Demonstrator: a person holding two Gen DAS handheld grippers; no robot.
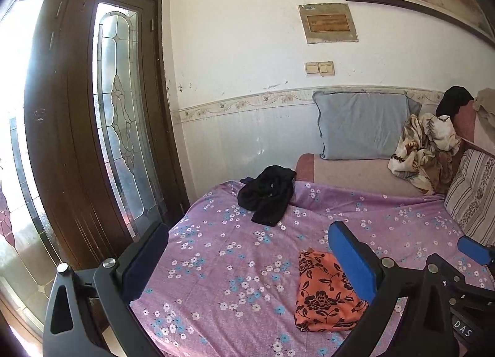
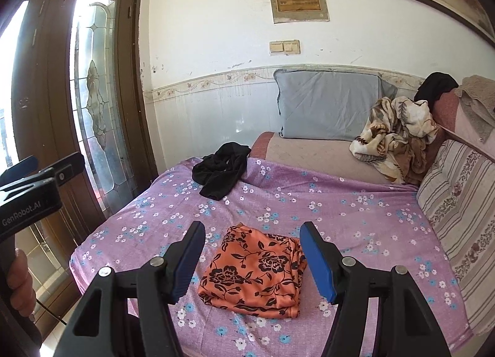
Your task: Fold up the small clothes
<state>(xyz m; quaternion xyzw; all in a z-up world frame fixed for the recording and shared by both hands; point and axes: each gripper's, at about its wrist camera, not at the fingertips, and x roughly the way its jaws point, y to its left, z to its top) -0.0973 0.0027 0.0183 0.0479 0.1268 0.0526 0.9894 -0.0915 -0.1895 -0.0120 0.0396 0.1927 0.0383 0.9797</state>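
While both claws, left (image 1: 247, 264) and right (image 2: 252, 259), hung open and empty, the orange cloth (image 2: 253, 272) below looked folded; the black garment (image 2: 221, 173) beyond needed fetching next.

A bed draped in a purple sheet printed with small white and blue flowers (image 2: 324, 211) stands against a white wall. A grey-blue pillow (image 2: 328, 105) leans upright against the wall's pale tiles, beneath a floral border strip (image 2: 216, 80). To the left, a dark wooden door with leaded glass panels (image 1: 119, 116) lets in daylight. Two cream light switches (image 2: 284, 47) and a framed plaque (image 2: 298, 3) hang above; a striped cushion (image 2: 461, 202) lines the bed's right edge.
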